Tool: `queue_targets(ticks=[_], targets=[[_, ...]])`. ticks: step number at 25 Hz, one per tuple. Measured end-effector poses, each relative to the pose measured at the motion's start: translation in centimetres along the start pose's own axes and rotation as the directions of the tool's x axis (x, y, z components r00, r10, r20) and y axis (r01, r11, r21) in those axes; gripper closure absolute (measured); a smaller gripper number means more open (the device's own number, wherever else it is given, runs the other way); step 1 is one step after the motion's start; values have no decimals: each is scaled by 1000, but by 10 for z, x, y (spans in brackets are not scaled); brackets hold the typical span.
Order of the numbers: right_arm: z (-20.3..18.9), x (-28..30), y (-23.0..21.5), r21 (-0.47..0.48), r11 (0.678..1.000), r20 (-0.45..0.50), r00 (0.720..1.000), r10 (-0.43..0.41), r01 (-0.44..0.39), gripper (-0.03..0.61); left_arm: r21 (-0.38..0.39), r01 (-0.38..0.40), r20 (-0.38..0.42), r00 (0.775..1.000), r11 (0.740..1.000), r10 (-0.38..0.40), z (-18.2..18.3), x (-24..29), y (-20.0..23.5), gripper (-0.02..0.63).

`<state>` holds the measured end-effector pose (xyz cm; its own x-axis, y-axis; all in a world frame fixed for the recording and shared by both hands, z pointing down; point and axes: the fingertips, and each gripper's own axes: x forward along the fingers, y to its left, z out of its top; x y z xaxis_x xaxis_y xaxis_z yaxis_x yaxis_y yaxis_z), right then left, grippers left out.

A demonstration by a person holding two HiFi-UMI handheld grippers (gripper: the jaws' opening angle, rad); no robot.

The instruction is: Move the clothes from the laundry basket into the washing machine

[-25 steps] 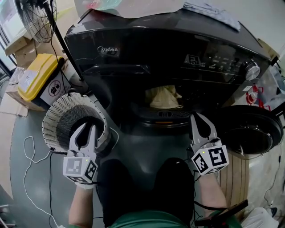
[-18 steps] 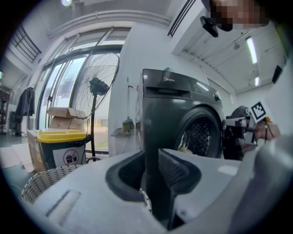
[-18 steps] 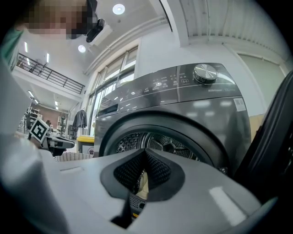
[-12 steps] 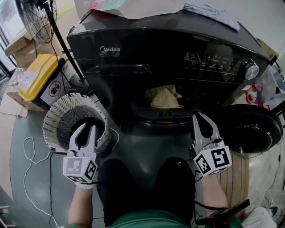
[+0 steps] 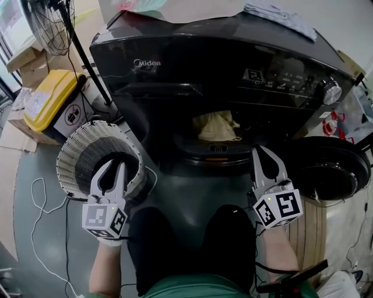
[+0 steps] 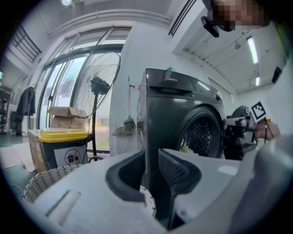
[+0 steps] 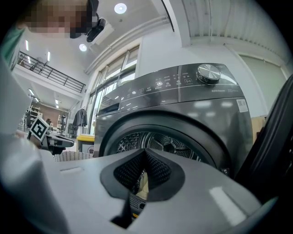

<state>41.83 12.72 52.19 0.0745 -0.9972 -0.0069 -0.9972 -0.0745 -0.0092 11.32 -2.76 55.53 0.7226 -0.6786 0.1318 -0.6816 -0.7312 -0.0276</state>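
The dark front-loading washing machine (image 5: 233, 58) stands straight ahead with its round door (image 5: 329, 169) swung open to the right. A beige garment (image 5: 214, 125) lies inside the drum. The white slatted laundry basket (image 5: 87, 145) sits on the floor at the left, and its inside looks dark with no clothes showing. My left gripper (image 5: 115, 166) hovers over the basket's near rim, its jaws a little apart and holding nothing (image 6: 151, 153). My right gripper (image 5: 260, 152) is held level in front of the drum opening, shut and holding nothing (image 7: 145, 151). The beige garment (image 7: 143, 183) shows just past its pads.
A yellow-lidded bin (image 5: 49, 99) and cardboard boxes stand left of the machine, with a pedestal fan (image 5: 49, 23) behind them. A white cable (image 5: 41, 204) trails on the floor by the basket. Folded cloth (image 5: 280, 14) lies on top of the machine. The person's knees fill the lower middle.
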Motion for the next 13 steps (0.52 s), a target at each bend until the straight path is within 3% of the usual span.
queue_targets(ticks=[13], targets=[[-10,0,-3,5,1000,-17,1000,-7,7,577,-9,1,-6,1000,1000,-2,-9,3,0,523]])
